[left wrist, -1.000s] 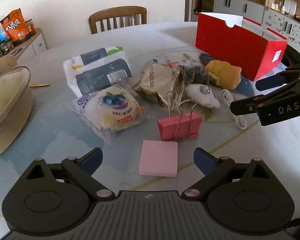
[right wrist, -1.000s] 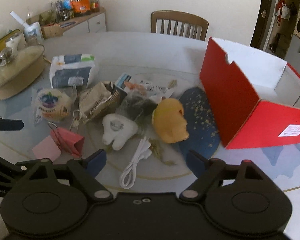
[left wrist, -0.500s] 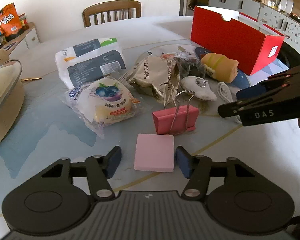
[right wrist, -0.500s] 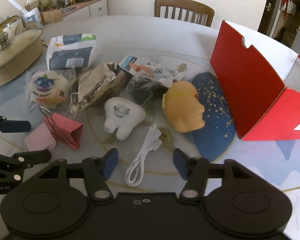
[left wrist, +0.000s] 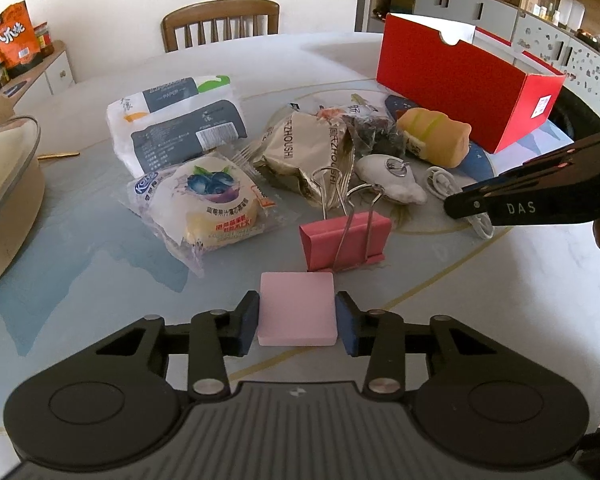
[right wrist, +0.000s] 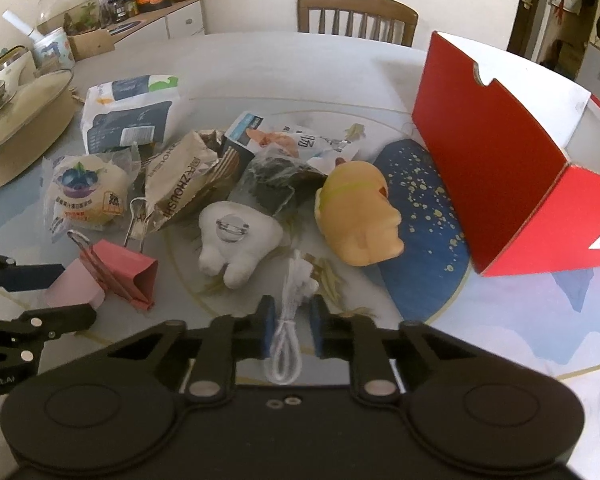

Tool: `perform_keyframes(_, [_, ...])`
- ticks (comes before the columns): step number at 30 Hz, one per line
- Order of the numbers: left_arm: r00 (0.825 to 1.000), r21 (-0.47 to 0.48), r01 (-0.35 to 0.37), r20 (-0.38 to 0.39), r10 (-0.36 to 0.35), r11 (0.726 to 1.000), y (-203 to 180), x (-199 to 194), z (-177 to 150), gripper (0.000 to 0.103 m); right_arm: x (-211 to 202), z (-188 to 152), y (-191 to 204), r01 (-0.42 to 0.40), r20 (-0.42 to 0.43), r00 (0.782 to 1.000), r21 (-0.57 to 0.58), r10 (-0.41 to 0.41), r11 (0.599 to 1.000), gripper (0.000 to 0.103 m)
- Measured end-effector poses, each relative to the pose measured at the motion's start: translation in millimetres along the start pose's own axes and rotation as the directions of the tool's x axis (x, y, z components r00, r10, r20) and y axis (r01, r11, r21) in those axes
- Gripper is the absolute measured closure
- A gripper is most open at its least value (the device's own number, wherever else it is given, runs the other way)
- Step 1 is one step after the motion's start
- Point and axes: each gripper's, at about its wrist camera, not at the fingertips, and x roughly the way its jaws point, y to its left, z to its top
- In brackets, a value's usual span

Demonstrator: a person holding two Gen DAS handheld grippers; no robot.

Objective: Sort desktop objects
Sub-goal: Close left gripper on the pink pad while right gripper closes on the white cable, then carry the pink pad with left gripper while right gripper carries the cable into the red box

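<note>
My left gripper (left wrist: 297, 328) is shut on a pink sticky-note pad (left wrist: 297, 314) that lies on the table; both pads touch its sides. The pad also shows in the right wrist view (right wrist: 73, 288). My right gripper (right wrist: 291, 329) has closed to a narrow gap around a coiled white cable (right wrist: 290, 336); its pads stand just beside the coil, which still lies on the table. A pink binder clip (left wrist: 346, 238) stands just beyond the pad. A white plush tooth (right wrist: 234, 240) and a yellow squishy toy (right wrist: 360, 216) lie behind the cable.
An open red box (right wrist: 496, 168) stands at the right, on the edge of a blue mat (right wrist: 420, 216). Snack packets (left wrist: 204, 208), a foil bag (left wrist: 300, 152) and a tissue pack (left wrist: 176, 124) crowd the middle. A lidded pot (right wrist: 16, 120) sits far left. A chair (left wrist: 220, 20) stands behind.
Both grippers moved forward and down and closed: the left from wide open onto the pink pad, the right from wide open to a narrow gap around the white cable.
</note>
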Motion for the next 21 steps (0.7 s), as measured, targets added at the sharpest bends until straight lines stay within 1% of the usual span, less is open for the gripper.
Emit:
perform_keyframes(5, [1.000, -0.015, 0.008, 0.007, -0.008, 1.000, 1.6, -4.5, -2.4, 0.063, -5.3, -3.6, -2.8, 0.008, -0.001, 1.000, 0.006, -0.008, 1.000, 0.094])
perform_keyframes(11, [0.999, -0.035, 0.020, 0.033, -0.019, 0.999, 1.2, -18.7, -0.2, 0.063, -21.6, -8.7, -5.7, 0.003, 0.021, 1.000, 0.033, -0.003, 0.999, 0.094])
perform_keyframes(17, [0.999, -0.058, 0.026, 0.044, -0.024, 0.998, -1.5, -29.9, 6.3, 0.063, -40.4, -10.2, -10.2, -0.010, 0.053, 0.999, 0.042, 0.008, 0.999, 0.094])
perform_keyframes(21, [0.998, -0.052, 0.021, 0.054, -0.019, 0.998, -8.5, -36.6, 13.4, 0.063, -45.4, -11.7, -15.2, -0.027, 0.051, 0.998, 0.053, 0.024, 0.998, 0.094])
